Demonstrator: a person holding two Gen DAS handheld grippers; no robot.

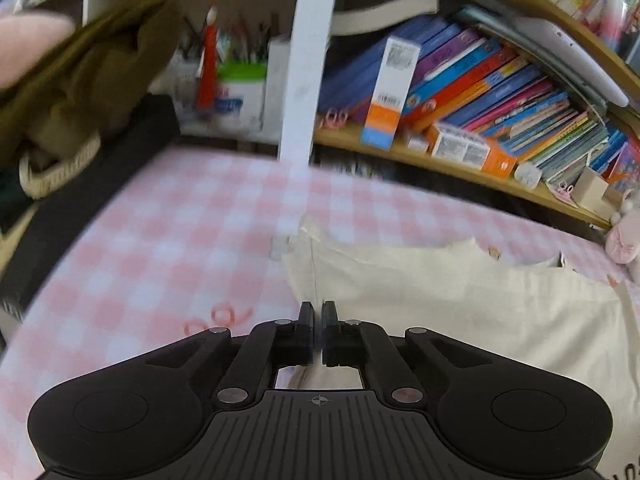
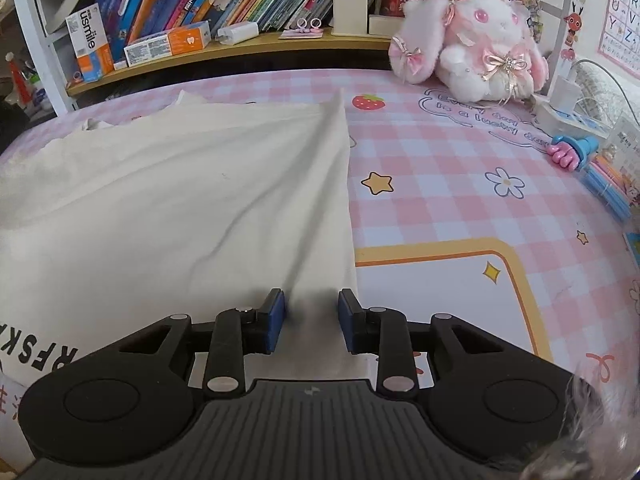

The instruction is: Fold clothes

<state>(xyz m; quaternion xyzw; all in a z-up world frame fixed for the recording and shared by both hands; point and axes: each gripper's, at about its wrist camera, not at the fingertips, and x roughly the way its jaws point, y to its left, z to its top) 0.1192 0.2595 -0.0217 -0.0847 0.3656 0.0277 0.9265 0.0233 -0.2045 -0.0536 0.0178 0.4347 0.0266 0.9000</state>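
A cream garment (image 1: 460, 300) lies spread on the pink checked cloth (image 1: 160, 240). In the left wrist view my left gripper (image 1: 318, 312) is shut at the garment's left edge, where a fold line runs straight in between the pads. In the right wrist view the same garment (image 2: 180, 200) shows black lettering at the near left, and creases fan from my right gripper (image 2: 312, 312) toward its far corner. That gripper stands open over the garment's right edge. A shadowed ridge of fabric lies between the blue pads (image 2: 276, 316) without being pinched.
A shelf of books and boxes (image 1: 480, 92) runs along the back, with a white post (image 1: 308, 60) in front. A pink plush rabbit (image 2: 468, 52), a power strip (image 2: 568, 116) and a pink-blue toy (image 2: 572, 152) sit at the right. Olive fabric (image 1: 88, 80) hangs at the upper left.
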